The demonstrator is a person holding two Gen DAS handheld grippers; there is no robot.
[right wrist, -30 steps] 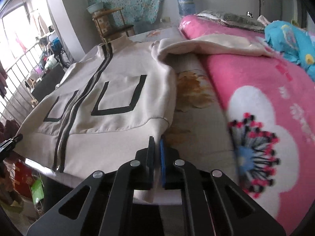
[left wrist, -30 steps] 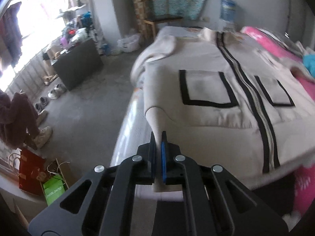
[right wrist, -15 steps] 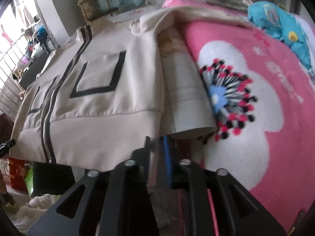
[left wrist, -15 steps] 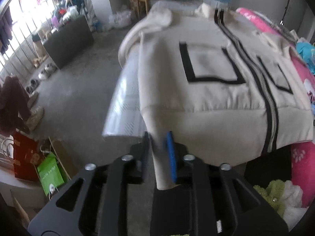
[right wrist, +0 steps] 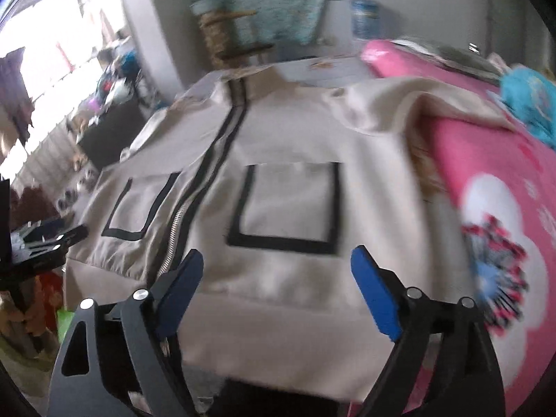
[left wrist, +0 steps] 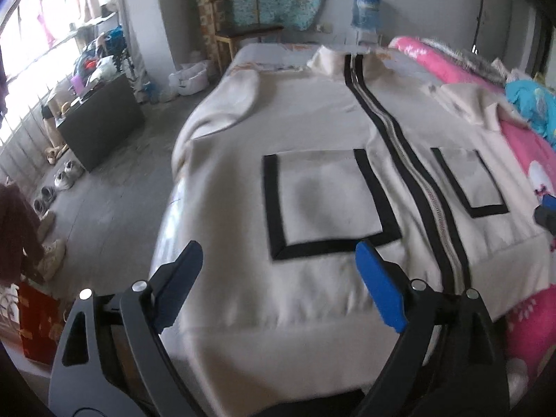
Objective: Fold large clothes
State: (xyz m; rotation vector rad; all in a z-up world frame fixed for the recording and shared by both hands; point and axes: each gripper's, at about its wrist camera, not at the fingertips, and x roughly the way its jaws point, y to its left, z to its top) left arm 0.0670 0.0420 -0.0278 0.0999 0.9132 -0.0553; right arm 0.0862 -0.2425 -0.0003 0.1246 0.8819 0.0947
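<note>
The left gripper (left wrist: 278, 267) has just been opening; its blue-padded fingers (left wrist: 380, 288) now stand spread wide with nothing pinched, the hem lying loose below them. The right gripper (right wrist: 276, 271) has likewise just opened, fingers (right wrist: 373, 292) apart and empty. Beyond them the cream zip-up jacket (left wrist: 312, 132) lies flat, front up, on the bed (left wrist: 264, 52), its hem hanging over the near edge. A pink floral blanket (right wrist: 493, 180) lies beside the jacket's right sleeve.

No writing, label, brand or number can be read in either view; the jacket (left wrist: 312, 160), the pink blanket (right wrist: 486, 160) and the far clutter show only patterns and blur.
</note>
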